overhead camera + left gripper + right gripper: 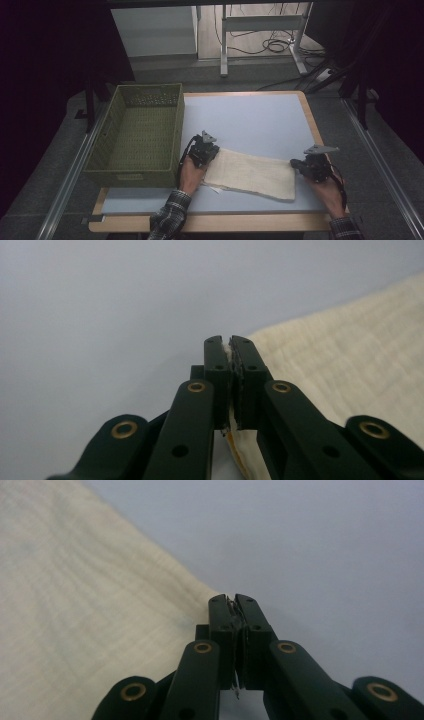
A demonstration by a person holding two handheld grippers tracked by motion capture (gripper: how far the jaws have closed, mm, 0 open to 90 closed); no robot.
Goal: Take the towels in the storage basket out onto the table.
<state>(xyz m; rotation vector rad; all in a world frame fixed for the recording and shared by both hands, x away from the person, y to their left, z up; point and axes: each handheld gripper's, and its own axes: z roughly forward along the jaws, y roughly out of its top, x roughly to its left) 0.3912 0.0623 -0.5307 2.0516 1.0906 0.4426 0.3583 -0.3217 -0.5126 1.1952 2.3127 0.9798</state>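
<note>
High view: basket (135, 135); tongs views: cloth (350, 355) edge pinched.

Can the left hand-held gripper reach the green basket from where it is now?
Probably yes: the left hand-held gripper is right beside the green basket, with nothing between. But it is shut on the cloth, which would come along.

No legible text, label, brand, number or sign is showing in any view. A pale label patch is showing on the front wall of the green basket (131, 176), but its marking is too small to read.
</note>
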